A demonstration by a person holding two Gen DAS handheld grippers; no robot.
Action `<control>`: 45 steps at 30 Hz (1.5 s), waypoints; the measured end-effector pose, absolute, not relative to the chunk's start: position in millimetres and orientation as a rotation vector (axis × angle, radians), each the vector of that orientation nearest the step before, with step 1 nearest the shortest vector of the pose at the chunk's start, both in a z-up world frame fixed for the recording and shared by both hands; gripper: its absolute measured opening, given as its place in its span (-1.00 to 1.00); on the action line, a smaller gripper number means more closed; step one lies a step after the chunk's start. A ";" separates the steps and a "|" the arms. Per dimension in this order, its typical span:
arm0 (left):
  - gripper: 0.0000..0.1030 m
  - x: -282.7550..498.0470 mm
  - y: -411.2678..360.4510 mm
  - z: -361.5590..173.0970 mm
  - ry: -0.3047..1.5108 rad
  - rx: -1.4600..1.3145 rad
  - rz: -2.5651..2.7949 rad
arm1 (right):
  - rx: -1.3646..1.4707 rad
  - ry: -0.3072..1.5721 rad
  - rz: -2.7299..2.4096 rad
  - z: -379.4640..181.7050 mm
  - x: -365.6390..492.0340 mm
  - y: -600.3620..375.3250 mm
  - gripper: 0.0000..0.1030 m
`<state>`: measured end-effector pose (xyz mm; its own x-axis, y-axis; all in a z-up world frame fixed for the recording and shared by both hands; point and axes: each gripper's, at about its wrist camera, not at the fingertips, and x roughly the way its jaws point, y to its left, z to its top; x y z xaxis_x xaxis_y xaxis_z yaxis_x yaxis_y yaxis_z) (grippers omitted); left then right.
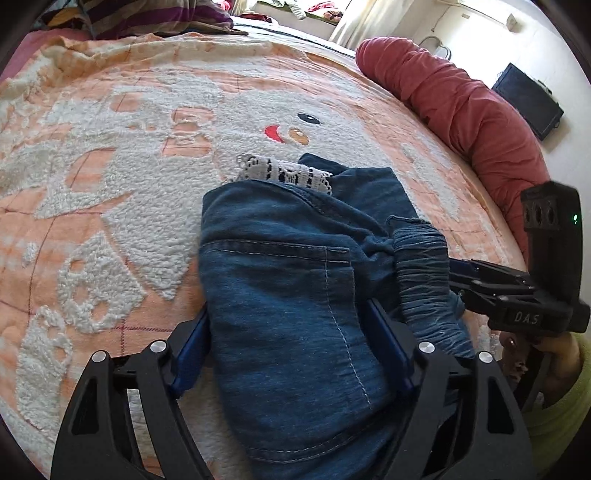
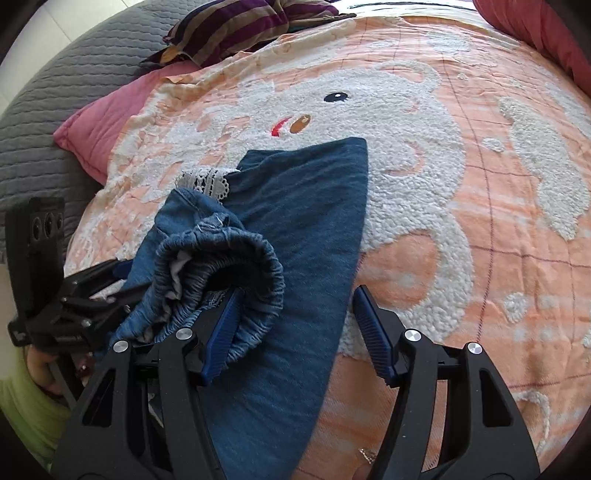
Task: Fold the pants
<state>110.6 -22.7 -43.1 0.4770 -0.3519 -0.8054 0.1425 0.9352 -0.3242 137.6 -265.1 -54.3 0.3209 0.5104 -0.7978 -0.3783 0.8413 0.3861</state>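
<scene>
Blue denim pants point(image 1: 295, 273) with a white lace trim point(image 1: 284, 171) lie partly folded on the bed. In the left wrist view my left gripper point(image 1: 291, 350) is open, its blue pads either side of the pocket area, the denim lying between them. The right gripper shows there at the right edge point(image 1: 480, 284), at the elastic waistband point(image 1: 424, 273). In the right wrist view the pants point(image 2: 306, 221) stretch away, the bunched waistband point(image 2: 225, 266) draped over the left pad. My right gripper point(image 2: 295, 332) is open, jaws wide apart.
The bed is covered by an orange and white fuzzy blanket point(image 1: 129, 166) with a bear face. A red bolster point(image 1: 461, 107) runs along the far right. A striped cloth point(image 2: 240, 26), a pink pillow point(image 2: 99, 122) and a grey quilt point(image 2: 44, 110) lie at the left.
</scene>
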 end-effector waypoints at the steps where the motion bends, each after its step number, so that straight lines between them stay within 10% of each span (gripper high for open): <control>1: 0.32 110.1 -24.5 -42.7 1.029 -0.220 -0.306 | 0.139 1.098 0.591 -54.1 137.7 -264.6 -0.03; 9: -0.19 101.9 -33.5 -33.4 0.978 -0.174 -0.277 | 0.056 1.023 0.659 -42.1 123.8 -246.4 -0.78; 45: -0.31 181.4 -10.2 13.6 0.858 -0.217 -0.208 | -0.074 0.809 0.692 11.9 191.1 -209.1 -0.81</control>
<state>181.4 -10.2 13.6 0.6364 -0.2671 -0.7237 0.0937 0.9580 -0.2712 191.1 -209.1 11.9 0.4852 0.5404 -0.6874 -0.5951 0.7801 0.1933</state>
